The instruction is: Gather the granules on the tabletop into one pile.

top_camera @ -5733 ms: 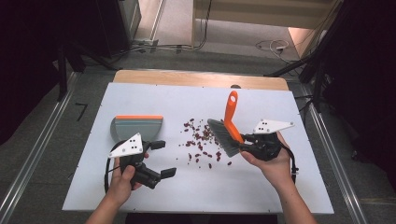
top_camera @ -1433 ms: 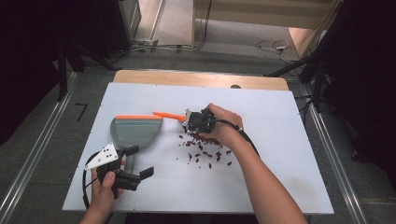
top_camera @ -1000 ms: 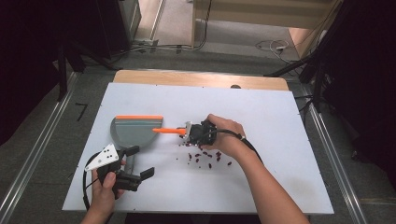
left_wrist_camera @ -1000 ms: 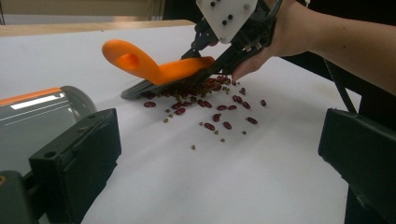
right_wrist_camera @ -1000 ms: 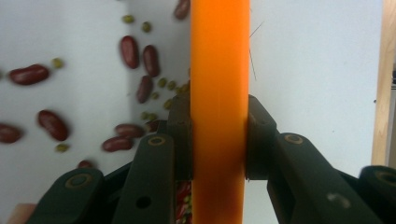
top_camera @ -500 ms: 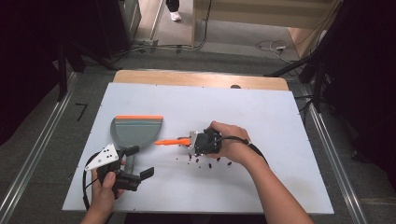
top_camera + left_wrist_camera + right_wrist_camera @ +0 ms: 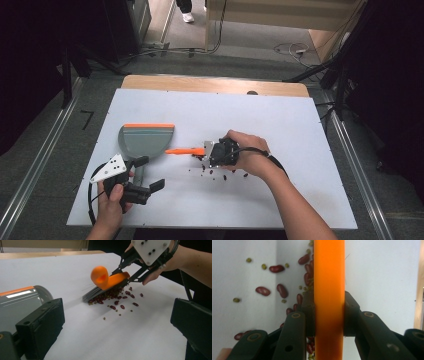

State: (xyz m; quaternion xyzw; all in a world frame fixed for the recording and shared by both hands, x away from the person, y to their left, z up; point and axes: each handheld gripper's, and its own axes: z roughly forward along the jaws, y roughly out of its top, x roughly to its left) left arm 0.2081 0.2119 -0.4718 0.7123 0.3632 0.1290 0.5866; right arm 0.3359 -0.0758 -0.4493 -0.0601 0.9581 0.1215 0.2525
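I have the right gripper point(image 7: 212, 152) pinching the orange-handled brush point(image 7: 105, 281), its bristles down on the white table point(image 7: 280, 125) against a pile of red beans point(image 7: 112, 293), while my left gripper point(image 7: 147, 175), jaws spread, sits beside the grey dustpan point(image 7: 145, 140).

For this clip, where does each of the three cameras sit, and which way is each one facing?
High view: above the person's side, looking forward and down on the table; both forearms, left gripper, right gripper.
Left gripper view: rides the left gripper, low, looking across the table at the brush and beans; its own black fingers apart.
Right gripper view: rides the right gripper, looking along the orange brush handle clamped between its fingers.
Shared: the brush and beans appear in all three.
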